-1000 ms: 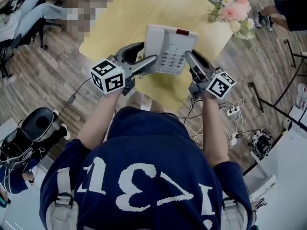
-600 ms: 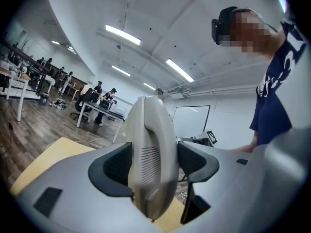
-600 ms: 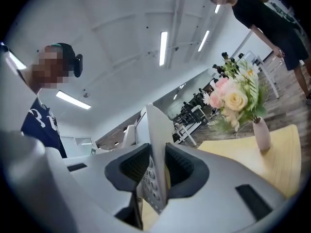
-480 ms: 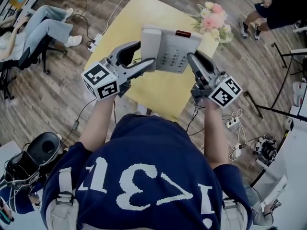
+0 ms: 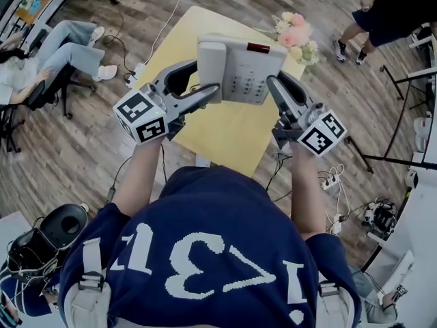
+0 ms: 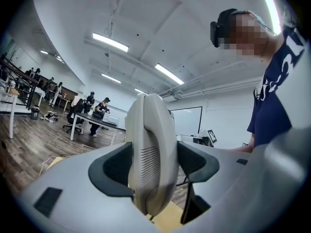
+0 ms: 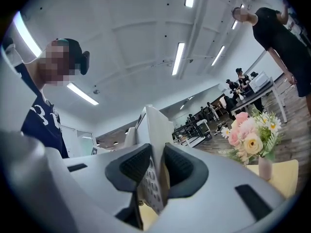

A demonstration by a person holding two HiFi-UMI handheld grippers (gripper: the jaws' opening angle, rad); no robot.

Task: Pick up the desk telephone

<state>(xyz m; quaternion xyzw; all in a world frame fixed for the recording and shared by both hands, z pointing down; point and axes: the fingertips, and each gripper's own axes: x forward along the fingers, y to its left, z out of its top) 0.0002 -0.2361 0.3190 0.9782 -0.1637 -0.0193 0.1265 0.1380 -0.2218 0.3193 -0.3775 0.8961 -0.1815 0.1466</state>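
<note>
Fingers point(image 6: 107, 166) of the left gripper point(image 5: 205, 82) and right gripper point(image 5: 273, 85) pinch the desk telephone point(image 5: 240, 65), which looks hard and slippery, by its left and right edges, the right jaws closing on it.

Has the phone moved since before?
Yes. The telephone has risen: the yellow table beneath it now looks smaller and farther away.

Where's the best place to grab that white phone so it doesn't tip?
Grip the telephone by its two side edges, one gripper coming from each side. It is wide and flat, so a one-sided hold would probably tilt it. The left gripper is clamped on the thick handset edge; the right gripper, fingers closing, has the thin keypad edge between them.
</note>
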